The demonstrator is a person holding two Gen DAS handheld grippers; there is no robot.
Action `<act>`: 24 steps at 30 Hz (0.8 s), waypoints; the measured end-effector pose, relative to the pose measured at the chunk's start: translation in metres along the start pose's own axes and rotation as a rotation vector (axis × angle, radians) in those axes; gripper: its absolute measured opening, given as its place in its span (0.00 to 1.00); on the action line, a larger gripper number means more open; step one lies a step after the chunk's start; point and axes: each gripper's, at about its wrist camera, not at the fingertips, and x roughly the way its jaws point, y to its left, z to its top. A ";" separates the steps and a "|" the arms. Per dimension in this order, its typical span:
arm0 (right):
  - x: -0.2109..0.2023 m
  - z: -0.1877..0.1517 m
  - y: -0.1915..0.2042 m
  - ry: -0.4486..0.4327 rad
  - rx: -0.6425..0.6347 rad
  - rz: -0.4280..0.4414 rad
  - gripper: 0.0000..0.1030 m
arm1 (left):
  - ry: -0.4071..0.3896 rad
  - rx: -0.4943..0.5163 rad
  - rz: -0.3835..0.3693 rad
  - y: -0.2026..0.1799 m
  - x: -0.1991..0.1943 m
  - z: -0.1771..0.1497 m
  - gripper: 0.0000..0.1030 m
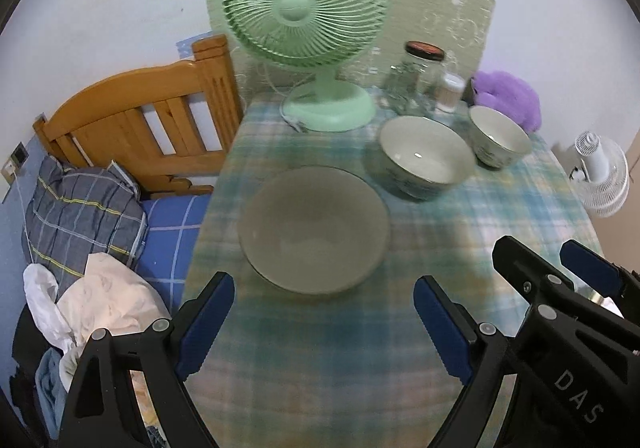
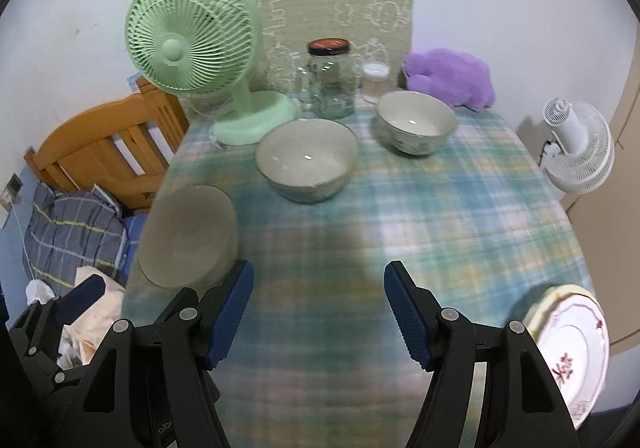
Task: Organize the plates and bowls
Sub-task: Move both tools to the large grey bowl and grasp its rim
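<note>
Left wrist view looks over the left gripper, whose jaws stand wide apart with nothing between them, low over a surface covered in a blue-green plaid cloth. Just ahead of the jaws lies a grey plate, flat on the cloth near the left edge. Beyond it to the right sits a large bowl, and just behind that a small bowl, the two close together; whether they touch cannot be told. At the back stand a green fan, a glass jar with a dark lid, and a purple plush toy. A wooden bed frame and a folded plaid blanket lie to the left of the surface. The right gripper shows at the lower right. From the right wrist view, the right gripper also has its jaws wide apart and empty, hovering above bare cloth. A patterned white plate sits at the near right edge of the surface, well apart from the grey plate at the left edge. A white fan stands off to the right of the surface.
</note>
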 end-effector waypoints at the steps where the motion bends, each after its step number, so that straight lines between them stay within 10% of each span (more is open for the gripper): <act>1: 0.002 0.001 0.005 -0.002 -0.001 -0.004 0.69 | 0.001 -0.005 0.000 0.007 0.005 0.003 0.90; 12: 0.051 0.023 0.053 0.010 0.003 -0.029 0.69 | 0.020 -0.001 -0.008 0.043 0.057 0.028 0.82; 24: 0.121 0.038 0.071 0.090 0.011 -0.037 0.56 | 0.104 -0.025 -0.014 0.058 0.112 0.036 0.48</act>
